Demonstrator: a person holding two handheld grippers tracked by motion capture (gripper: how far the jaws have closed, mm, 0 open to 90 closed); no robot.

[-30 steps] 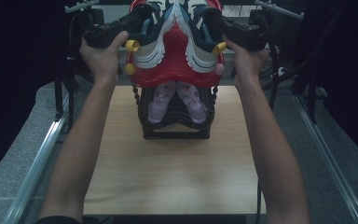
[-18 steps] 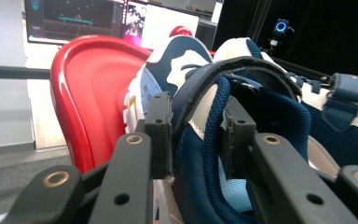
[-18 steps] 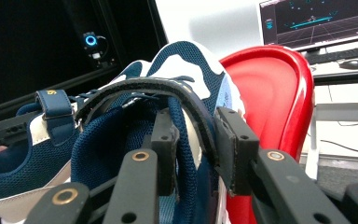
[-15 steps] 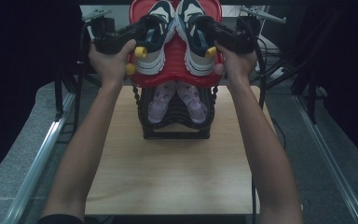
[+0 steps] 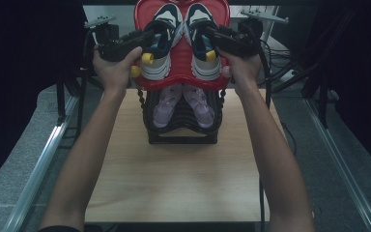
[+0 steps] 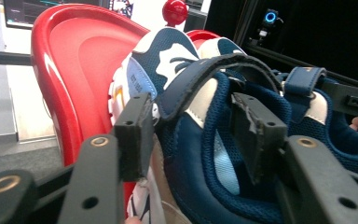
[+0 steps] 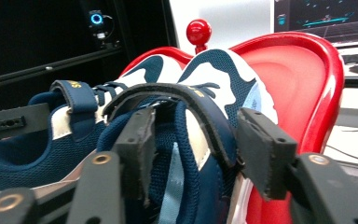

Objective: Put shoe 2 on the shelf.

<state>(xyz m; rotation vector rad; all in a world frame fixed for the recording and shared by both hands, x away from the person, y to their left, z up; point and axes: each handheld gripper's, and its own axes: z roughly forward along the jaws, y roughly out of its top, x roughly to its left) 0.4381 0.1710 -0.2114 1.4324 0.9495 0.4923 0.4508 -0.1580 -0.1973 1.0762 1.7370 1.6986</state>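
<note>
A pair of navy and white sneakers lies side by side on a red tray (image 5: 181,81) atop a black shoe rack (image 5: 181,134). My left gripper (image 5: 149,42) straddles the collar of the left sneaker (image 5: 168,23). In the left gripper view the left gripper (image 6: 191,116) stands open, one pad outside the left sneaker (image 6: 168,60) and one inside its mouth. My right gripper (image 5: 211,38) straddles the right sneaker (image 5: 200,20) the same way. The right gripper (image 7: 196,126) is also open, its pads apart from the right sneaker (image 7: 219,70). Both pairs of jaws have just been opening.
A pair of pink shoes (image 5: 165,104) sits on a lower level of the rack, which stands on a wooden table (image 5: 174,183). A red knob (image 7: 199,30) rises behind the tray. Metal rails (image 5: 38,164) run along both table sides, and cables (image 5: 285,72) hang at the right.
Both hands carried the sneakers away from the camera and down onto the red tray. Both pairs of jaws then opened off the collars.
</note>
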